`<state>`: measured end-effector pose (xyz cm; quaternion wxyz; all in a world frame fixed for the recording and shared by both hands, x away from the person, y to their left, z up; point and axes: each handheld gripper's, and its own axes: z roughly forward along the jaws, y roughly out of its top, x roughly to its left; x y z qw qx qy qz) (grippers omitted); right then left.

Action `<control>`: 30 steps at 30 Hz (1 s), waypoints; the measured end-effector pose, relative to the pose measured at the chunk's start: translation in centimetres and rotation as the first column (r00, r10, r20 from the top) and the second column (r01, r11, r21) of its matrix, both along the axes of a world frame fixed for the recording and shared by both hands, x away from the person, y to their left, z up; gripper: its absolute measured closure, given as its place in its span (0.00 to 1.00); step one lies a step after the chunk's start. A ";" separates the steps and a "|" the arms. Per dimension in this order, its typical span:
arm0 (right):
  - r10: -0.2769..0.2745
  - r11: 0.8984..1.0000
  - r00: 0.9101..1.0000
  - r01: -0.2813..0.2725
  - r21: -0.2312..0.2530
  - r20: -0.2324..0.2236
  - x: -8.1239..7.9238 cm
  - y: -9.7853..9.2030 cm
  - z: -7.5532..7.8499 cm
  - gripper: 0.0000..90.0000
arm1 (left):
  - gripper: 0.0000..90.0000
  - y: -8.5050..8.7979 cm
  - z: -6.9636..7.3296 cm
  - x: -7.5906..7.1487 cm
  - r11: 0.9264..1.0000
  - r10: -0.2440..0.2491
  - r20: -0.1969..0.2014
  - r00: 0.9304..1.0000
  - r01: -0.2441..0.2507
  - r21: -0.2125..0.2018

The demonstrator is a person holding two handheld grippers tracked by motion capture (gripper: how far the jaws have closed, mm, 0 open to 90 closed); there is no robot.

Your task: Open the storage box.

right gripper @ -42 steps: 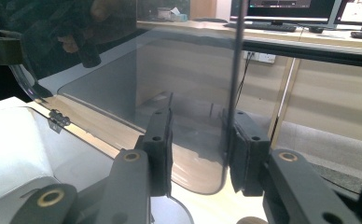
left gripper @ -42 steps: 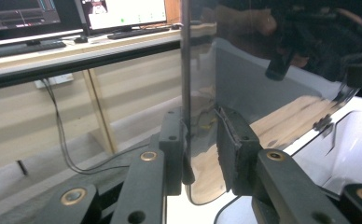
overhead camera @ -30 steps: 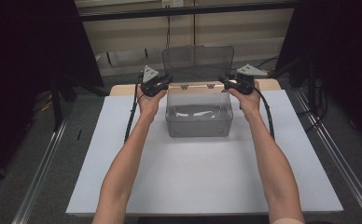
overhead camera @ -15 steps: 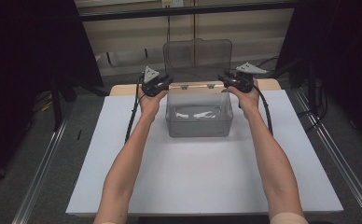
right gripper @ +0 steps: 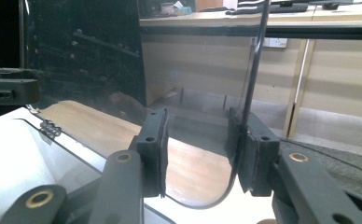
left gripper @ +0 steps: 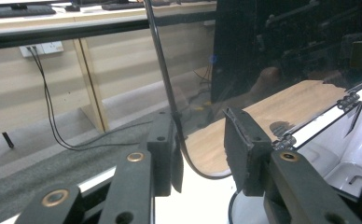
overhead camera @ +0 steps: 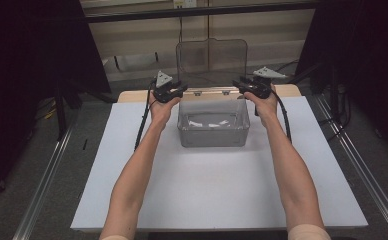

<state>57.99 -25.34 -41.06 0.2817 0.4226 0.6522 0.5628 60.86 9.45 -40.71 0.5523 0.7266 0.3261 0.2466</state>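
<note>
High view: even overhead light, white table mat (overhead camera: 217, 195) bright, surroundings left & right v. dark, shadows soft. Clear lid (overhead camera: 212, 60) shows faint glare; pic slightly soft overall. Gripper views: near jaws a bit blurred, lid (left gripper: 286, 56) mirrors dark shapes, beige wall behind well lit.

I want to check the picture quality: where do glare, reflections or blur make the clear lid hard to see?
High view: the upright clear lid is faint, almost lost against the beige wall. Left gripper view: dark reflections cover the lid, its edge sharp. Right gripper view: reflections again, and the near jaws slightly soft.
</note>
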 end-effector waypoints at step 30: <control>0.013 1.000 0.997 -0.014 -0.021 -0.078 0.2 -0.4 -0.4 0.62 | 0.61 -0.3 -0.3 0.6 1.000 -0.004 -0.063 0.998 0.004 0.004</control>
